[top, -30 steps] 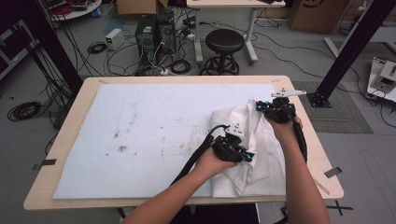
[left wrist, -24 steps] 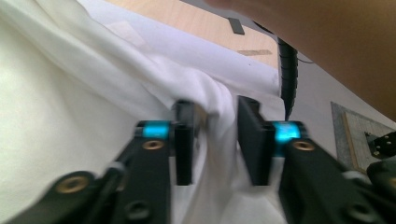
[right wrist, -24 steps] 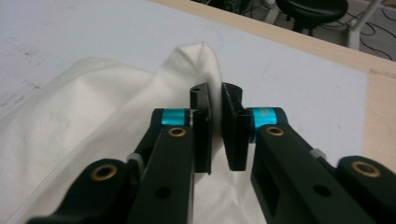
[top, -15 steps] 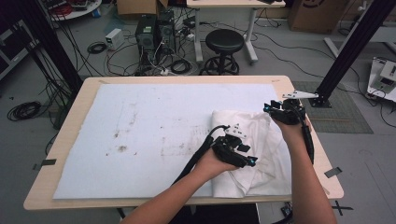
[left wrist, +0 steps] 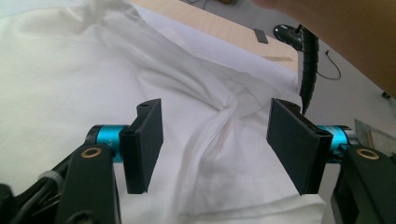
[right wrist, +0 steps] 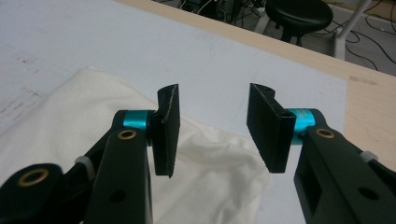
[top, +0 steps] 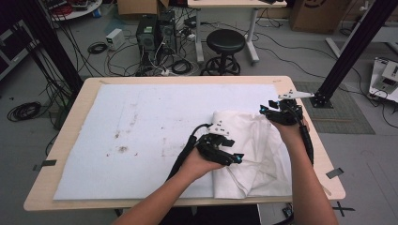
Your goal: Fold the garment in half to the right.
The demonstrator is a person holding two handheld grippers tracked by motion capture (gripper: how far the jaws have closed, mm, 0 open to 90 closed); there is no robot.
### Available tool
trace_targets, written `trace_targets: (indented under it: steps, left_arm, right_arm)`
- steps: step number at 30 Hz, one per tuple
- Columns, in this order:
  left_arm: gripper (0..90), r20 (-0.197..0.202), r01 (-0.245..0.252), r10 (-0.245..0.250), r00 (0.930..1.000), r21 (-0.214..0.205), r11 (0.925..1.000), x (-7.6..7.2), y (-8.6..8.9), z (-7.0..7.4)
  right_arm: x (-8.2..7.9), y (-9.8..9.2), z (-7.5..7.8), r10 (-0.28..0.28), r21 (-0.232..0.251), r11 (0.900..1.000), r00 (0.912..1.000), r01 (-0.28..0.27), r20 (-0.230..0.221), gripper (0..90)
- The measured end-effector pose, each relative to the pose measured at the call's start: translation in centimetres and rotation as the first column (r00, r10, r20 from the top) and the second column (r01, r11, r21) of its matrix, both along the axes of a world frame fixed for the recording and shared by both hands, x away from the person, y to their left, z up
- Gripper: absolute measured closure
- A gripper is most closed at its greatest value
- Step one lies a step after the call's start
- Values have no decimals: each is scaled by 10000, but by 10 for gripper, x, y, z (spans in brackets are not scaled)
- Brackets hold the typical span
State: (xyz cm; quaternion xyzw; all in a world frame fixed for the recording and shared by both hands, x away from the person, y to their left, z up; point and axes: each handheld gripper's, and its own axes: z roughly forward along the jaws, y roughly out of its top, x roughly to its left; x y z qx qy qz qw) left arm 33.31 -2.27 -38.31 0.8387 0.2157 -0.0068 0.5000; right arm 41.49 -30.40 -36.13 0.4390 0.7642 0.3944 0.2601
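A white cloth (top: 256,154) lies folded and crumpled on the right half of the white mat (top: 141,140). My left gripper (top: 232,157) hovers over the cloth's left part; its jaws have just been opening and stand apart above the wrinkled fabric (left wrist: 219,116), nothing pinched between them. My right gripper (top: 268,108) sits at the cloth's far right corner. Its jaws have also just been opening and stand apart, with the cloth's edge (right wrist: 210,154) below and the mat behind.
The mat covers most of a wooden table (top: 94,86), whose right edge (top: 328,159) lies close to the cloth. Beyond the table stand a black stool (top: 226,44), computer cases (top: 150,33) and tangled cables. A black frame post (top: 356,47) rises at the right.
Both grippers went from shut to open and let the cloth go. The left hand shifted right and toward the person over the cloth. The cloth's far part now lies folded flatter.
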Motion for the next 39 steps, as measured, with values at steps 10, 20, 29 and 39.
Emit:
trace_targets:
  steps: [10,20,29,39]
  left_arm:
    - [333,317,-751,760,9966,-275,9968,-3,49,7]
    - [311,723,-1260,1289,9890,-428,9911,-14,102,11]
    - [287,1226,-1448,1527,9806,-712,9869,-23,128,21]
    - [259,1132,-2005,2110,9709,-975,9748,-19,163,25]
  right_arm:
    - [-1,20,3,541,-284,9981,9985,-538,102,478]
    - [-2,38,5,1149,-384,9926,9934,-1150,-47,437]
    - [-3,49,2,1538,-345,9875,9880,-1541,-112,412]
    - [-1,71,-2,1923,-407,9801,9804,-1941,-429,365]
